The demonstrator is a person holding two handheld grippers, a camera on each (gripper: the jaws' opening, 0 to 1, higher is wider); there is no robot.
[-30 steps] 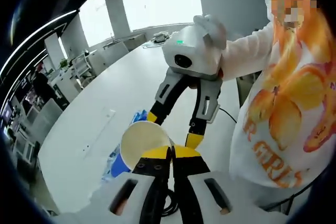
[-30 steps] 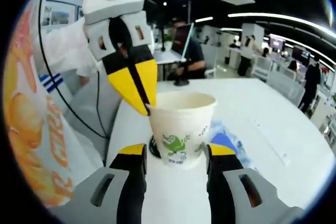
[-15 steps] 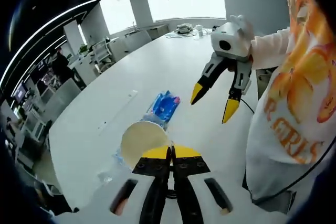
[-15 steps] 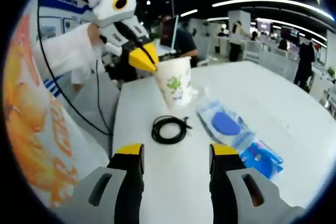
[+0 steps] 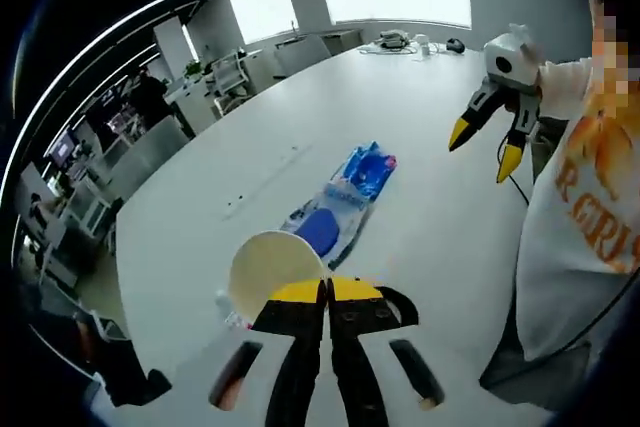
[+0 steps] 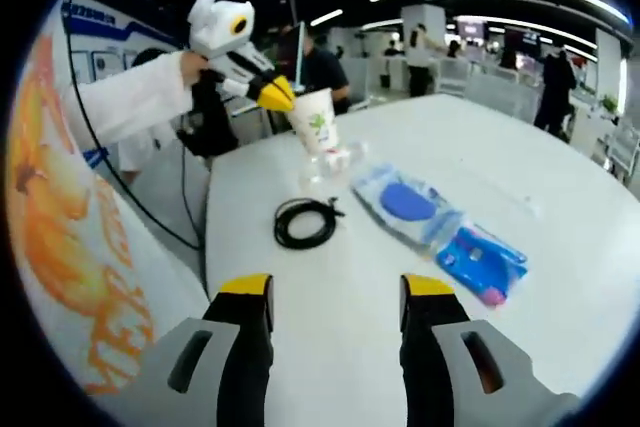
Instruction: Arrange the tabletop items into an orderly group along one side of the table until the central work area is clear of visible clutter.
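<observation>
Carrying the paper cup (image 5: 270, 269) toward a table (image 5: 250, 147) edge looks like the step in hand; the left gripper (image 5: 327, 292) pinches the cup's rim, jaws pressed together on it. To do it well, the cup should be kept upright, lowered until its base sits flat, then let go, probably beside the other items so the group reads tidy. In the right gripper view the cup (image 6: 317, 120) hangs just above the table past the black cable coil (image 6: 305, 222), with a clear plastic thing just under it. The blue packets (image 6: 440, 222) lie right of the coil. The right gripper (image 6: 335, 297) is spread, holding nothing, near the coil and well apart from the cup.
</observation>
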